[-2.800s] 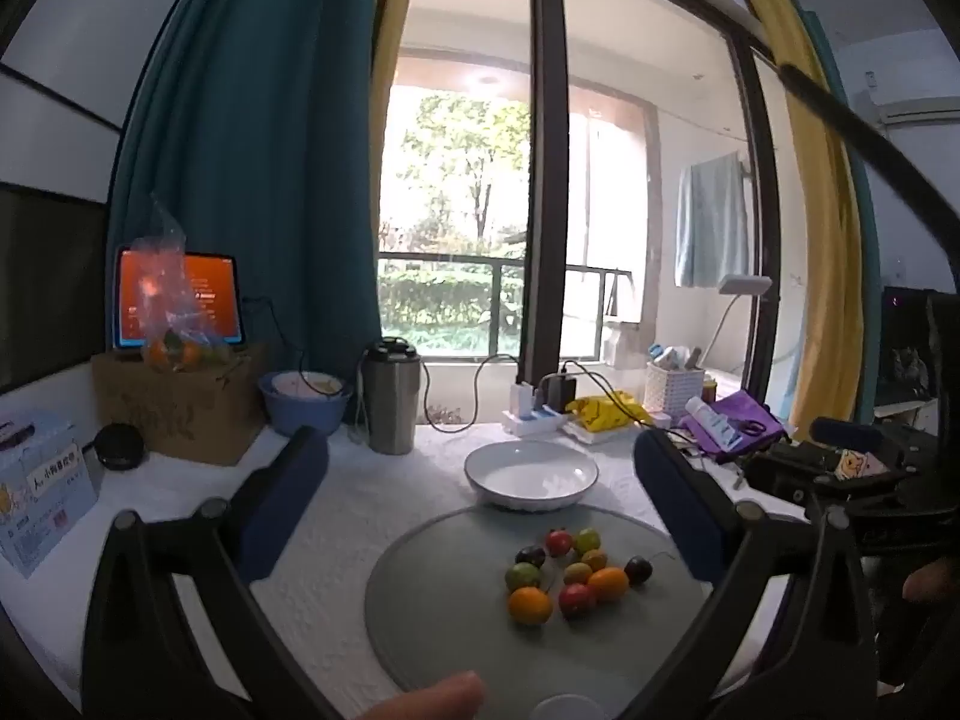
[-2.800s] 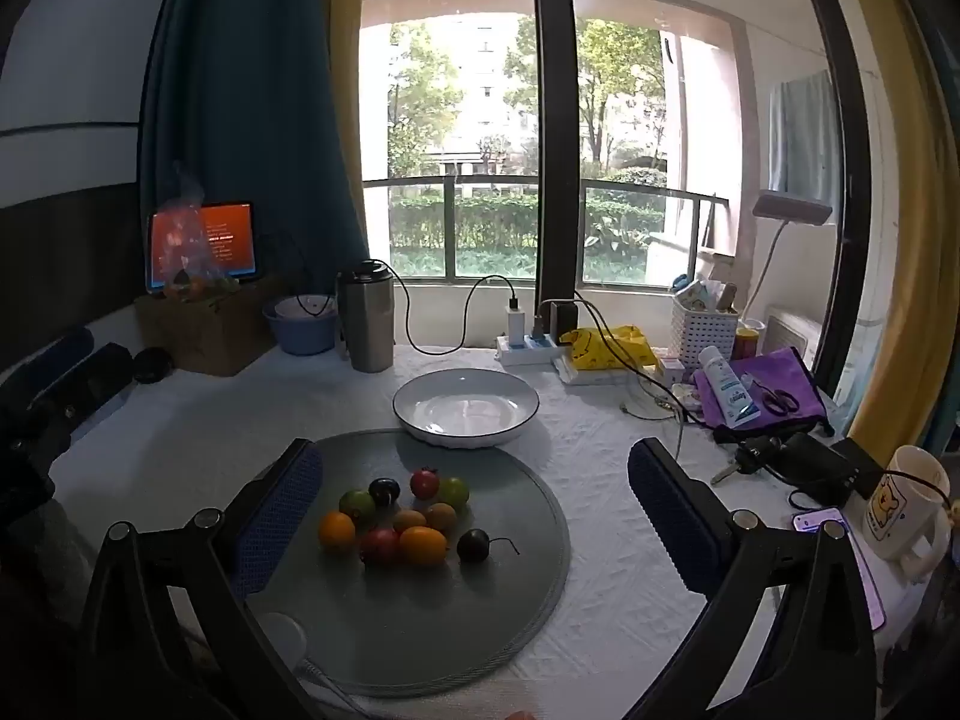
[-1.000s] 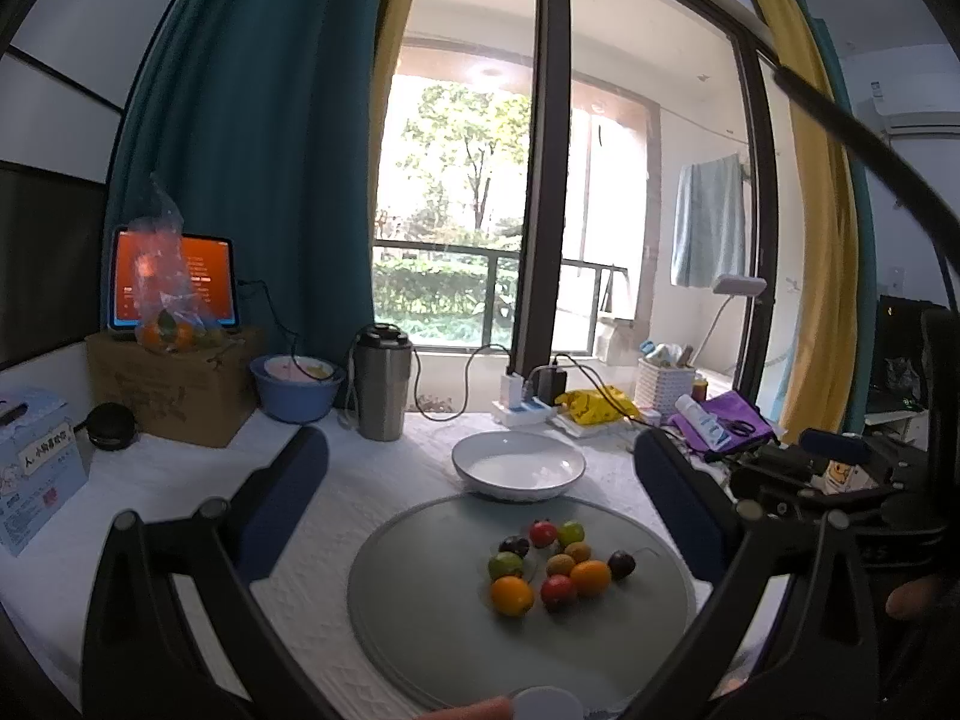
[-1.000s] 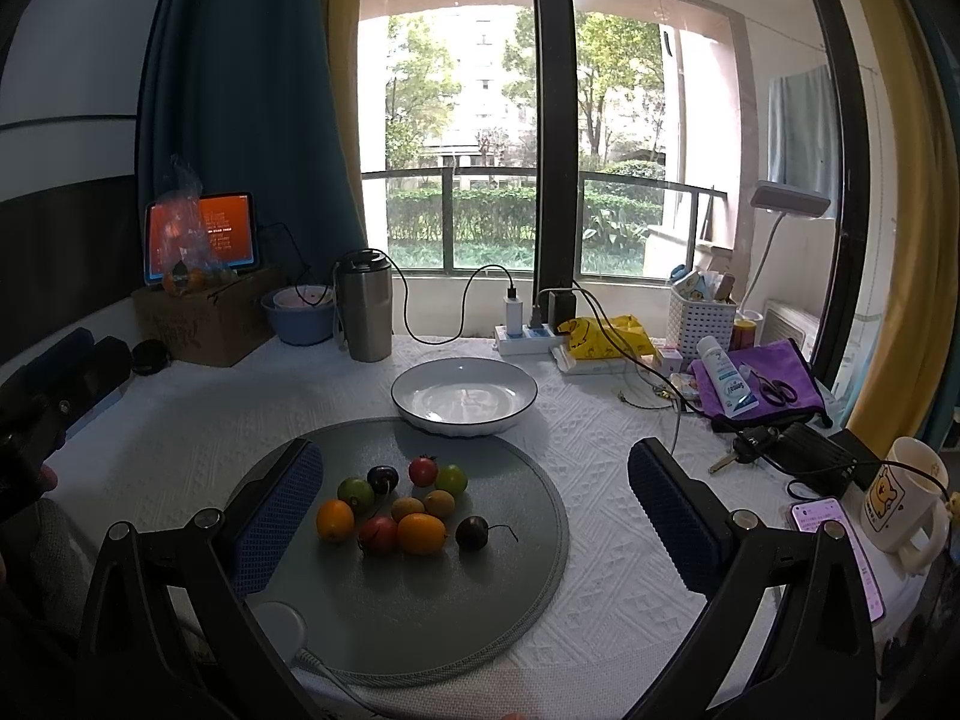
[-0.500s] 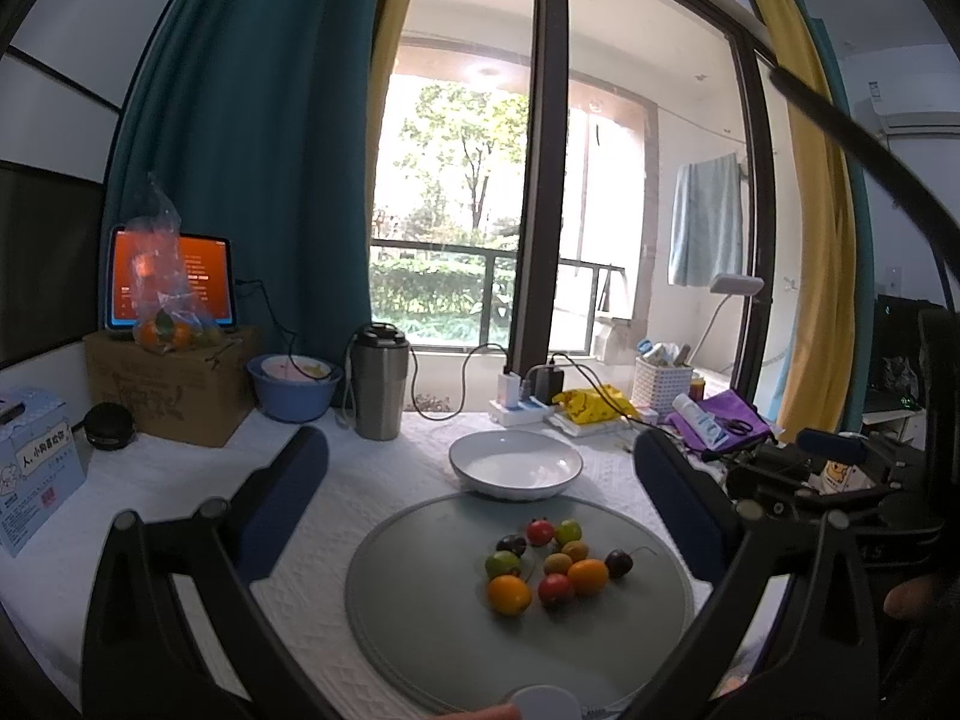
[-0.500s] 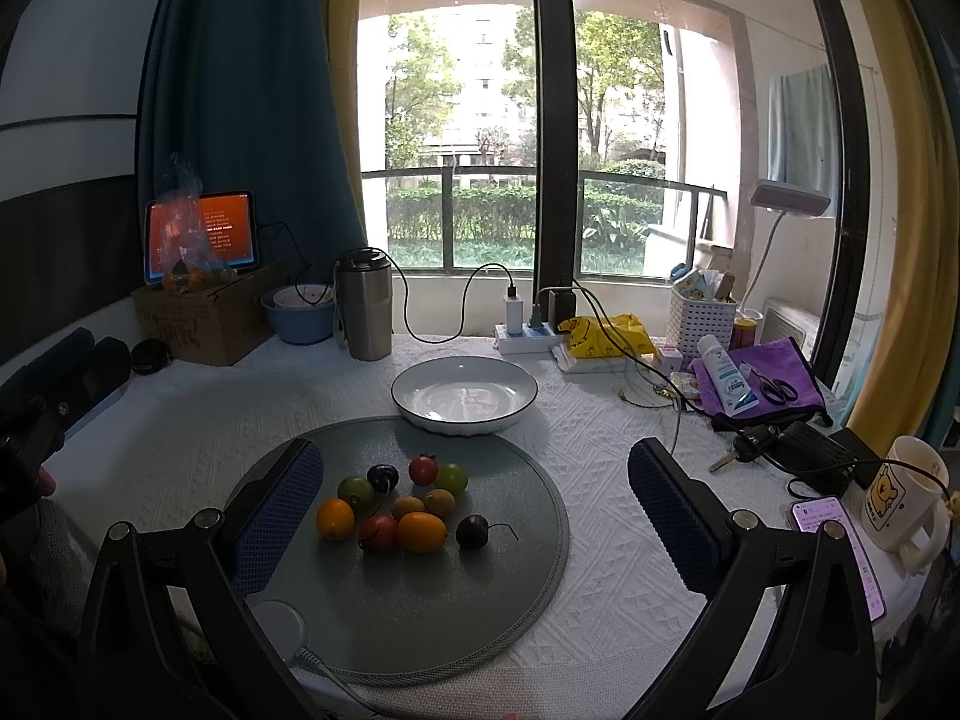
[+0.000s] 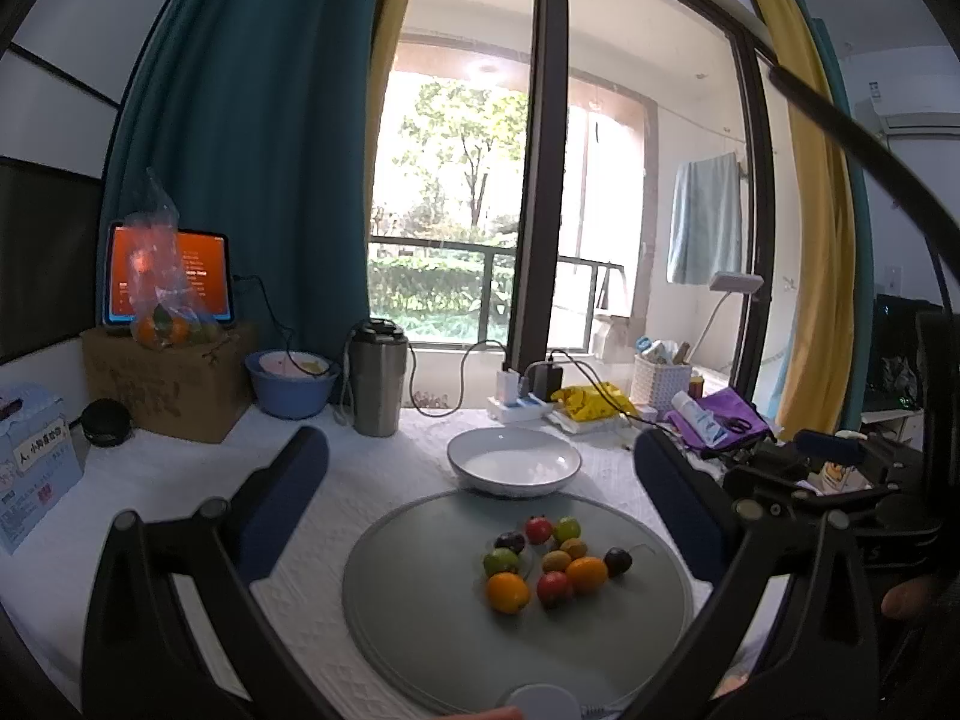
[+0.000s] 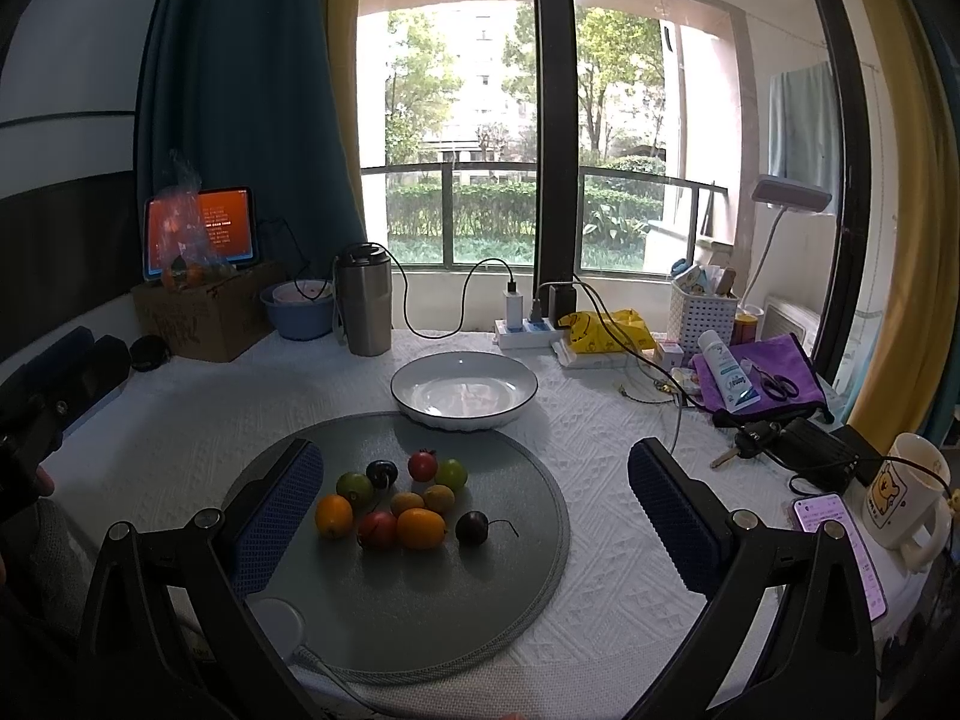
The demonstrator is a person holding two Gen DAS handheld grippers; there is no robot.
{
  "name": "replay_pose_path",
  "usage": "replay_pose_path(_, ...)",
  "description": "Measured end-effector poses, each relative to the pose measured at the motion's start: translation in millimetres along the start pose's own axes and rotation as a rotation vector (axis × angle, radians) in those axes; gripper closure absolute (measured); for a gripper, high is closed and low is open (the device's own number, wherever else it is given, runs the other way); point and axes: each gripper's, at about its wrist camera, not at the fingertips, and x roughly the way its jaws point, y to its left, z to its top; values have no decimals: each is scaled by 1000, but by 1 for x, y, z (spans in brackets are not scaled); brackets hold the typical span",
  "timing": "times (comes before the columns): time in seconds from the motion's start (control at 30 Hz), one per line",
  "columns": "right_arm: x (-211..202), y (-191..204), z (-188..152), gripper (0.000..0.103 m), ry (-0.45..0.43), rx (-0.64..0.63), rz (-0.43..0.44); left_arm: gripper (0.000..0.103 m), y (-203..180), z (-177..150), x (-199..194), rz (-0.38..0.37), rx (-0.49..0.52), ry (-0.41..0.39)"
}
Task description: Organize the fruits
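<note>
Counter (image 8: pixel 198 420), white textured cloth: one round grey mat (image 8: pixel 420 570), the landmark.
Fruits (image 8: pixel 399 498): small cluster, orange, red, green and dark, loose at the mat's centre, some touching.
White plate (image 8: pixel 465 399): empty, at the mat's far edge, its rim over the mat border.
Steel tumbler (image 8: pixel 365 306): upright, beyond the mat, far left.
Left gripper (image 7: pixel 480 480): fingers wide apart, holding nothing, above the mat's near side.
Right gripper (image 8: pixel 474 504): fingers wide apart, empty, over the mat's near side.
</note>
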Motion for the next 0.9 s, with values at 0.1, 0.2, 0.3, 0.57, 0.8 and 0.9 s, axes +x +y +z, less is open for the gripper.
replay_pose_path(0.1,1,0,-3,0,7,2,1,0,0,-3,3,-4,-1,10)
replay_pose_path(0.2,8,-2,-4,0,23,5,2,0,0,-6,8,-8,-3,30)
replay_pose_path(0.3,16,-4,-8,0,45,11,2,0,0,-11,16,-12,-5,57)
replay_pose_path(0.57,50,-9,-27,0,145,28,26,0,-4,-34,52,-21,20,202)
replay_pose_path(0.8,90,-14,-49,15,269,52,65,1,-6,-60,96,-36,26,359)
replay_pose_path(0.9,107,-19,-57,26,312,64,61,1,-7,-70,113,-54,19,420)
